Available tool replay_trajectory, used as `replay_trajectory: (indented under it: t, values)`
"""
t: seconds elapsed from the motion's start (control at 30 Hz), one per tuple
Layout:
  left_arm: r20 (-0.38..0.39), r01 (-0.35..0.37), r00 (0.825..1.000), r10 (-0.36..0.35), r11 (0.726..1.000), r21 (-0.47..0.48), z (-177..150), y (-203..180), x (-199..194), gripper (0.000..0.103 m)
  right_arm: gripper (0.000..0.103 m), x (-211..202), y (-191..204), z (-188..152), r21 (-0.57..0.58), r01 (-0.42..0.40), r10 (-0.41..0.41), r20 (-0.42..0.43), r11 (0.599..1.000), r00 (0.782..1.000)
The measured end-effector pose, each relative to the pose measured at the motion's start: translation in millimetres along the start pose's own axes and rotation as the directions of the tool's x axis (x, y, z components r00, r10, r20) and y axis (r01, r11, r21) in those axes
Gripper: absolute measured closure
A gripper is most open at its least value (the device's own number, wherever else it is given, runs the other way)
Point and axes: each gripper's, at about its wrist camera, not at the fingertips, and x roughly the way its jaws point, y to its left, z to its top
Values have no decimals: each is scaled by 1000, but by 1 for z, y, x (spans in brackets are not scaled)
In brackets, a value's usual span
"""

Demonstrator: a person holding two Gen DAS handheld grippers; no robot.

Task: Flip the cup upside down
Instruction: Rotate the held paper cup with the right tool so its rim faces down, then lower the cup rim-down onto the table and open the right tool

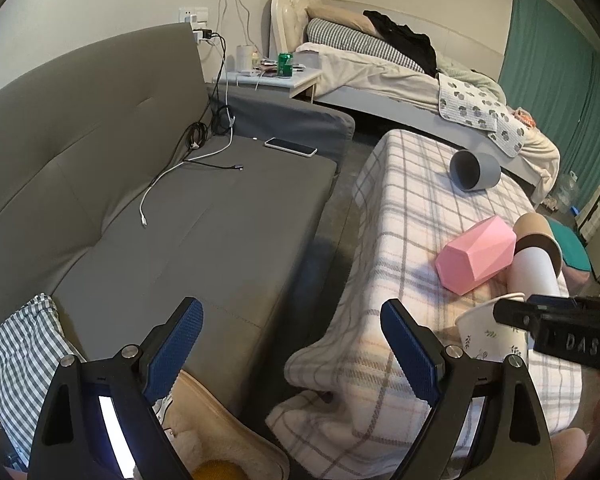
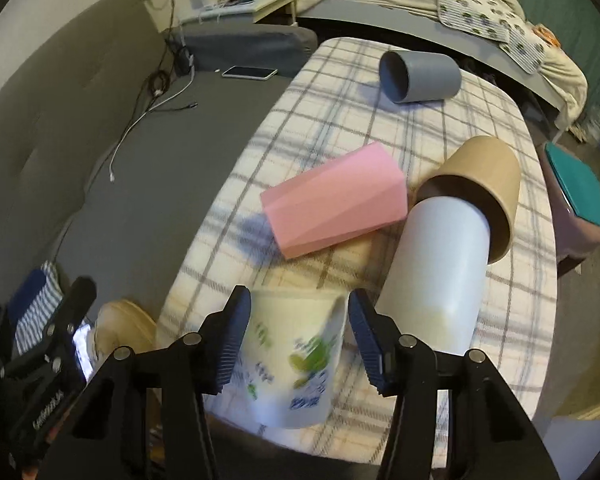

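A white paper cup with green and blue print (image 2: 296,364) sits between the fingers of my right gripper (image 2: 300,332), above the near edge of the plaid-covered table (image 2: 340,92). The jaws stand close around the cup's sides and it looks blurred. The same cup (image 1: 488,336) shows in the left wrist view, with the right gripper's black body over it. My left gripper (image 1: 292,344) is open and empty, low over the gap between the grey sofa (image 1: 160,216) and the table.
On the table lie a pink faceted cup (image 2: 336,204), a white cup nested in a brown cup (image 2: 452,240), and a grey cup (image 2: 420,76), all on their sides. A phone (image 1: 290,147) and cables lie on the sofa. A bed stands behind.
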Motion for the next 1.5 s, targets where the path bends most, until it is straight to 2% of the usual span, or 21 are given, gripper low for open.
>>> replay_trajectory:
  t: [0.07,0.13,0.2,0.23,0.33,0.47,0.53,0.6,0.63,0.67,0.8,0.9,1.07,1.23,1.43,1.5]
  values:
    - [2,-3,1000,3,1000,4,0,0,-1,10,52,-3,1,-6,-10,-7,8,20,1000,1000]
    - [4,-7,1000,7,1000,2,0,-1,-1,10,49,-12,1,-16,-9,-6,7,79,1000,997]
    - [2,-4,1000,4,1000,-6,0,0,-1,10,37,-25,3,-30,-6,25,-24,149,1000,989]
    - [0,-3,1000,3,1000,-7,0,0,-1,10,37,-27,4,-37,-6,37,-35,163,999,986]
    - [1,-4,1000,4,1000,3,-1,-1,-2,10,37,-22,1,-59,19,75,-77,170,997,982]
    - [6,1,1000,-1,1000,16,-2,-4,-3,10,37,1,-4,-77,69,8,-16,118,998,993]
    - [6,2,1000,-2,1000,25,-2,-6,-3,10,42,9,-2,-81,58,-9,3,98,998,995]
    - [9,0,1000,0,1000,31,-3,-7,-3,10,43,7,-1,-80,56,-29,22,114,998,993]
    - [8,0,1000,0,999,33,-3,-6,-3,10,50,3,0,-80,46,-30,24,130,999,991]
    - [7,0,1000,0,1000,31,-3,-7,-3,10,73,-2,1,-78,31,-27,22,143,999,989]
    - [0,9,1000,-9,1000,18,-3,-6,-2,10,74,-15,5,-66,-49,-6,12,128,999,992]
    - [-1,9,1000,-9,1000,27,-4,-8,-1,10,74,-24,3,-61,-52,0,8,157,999,988]
    - [-2,6,1000,-6,999,31,-4,-8,-1,10,74,-15,3,-53,-40,-34,40,155,999,987]
    - [-7,5,1000,-4,1000,31,-5,-9,1,10,74,-22,1,-45,-32,-49,55,211,998,976]
    - [-7,5,1000,-4,999,33,-5,-10,1,10,88,-35,5,-23,-72,-43,59,244,997,968]
    - [-9,7,1000,-6,1000,29,-6,-9,1,10,97,-38,9,-13,-107,-24,50,246,994,968]
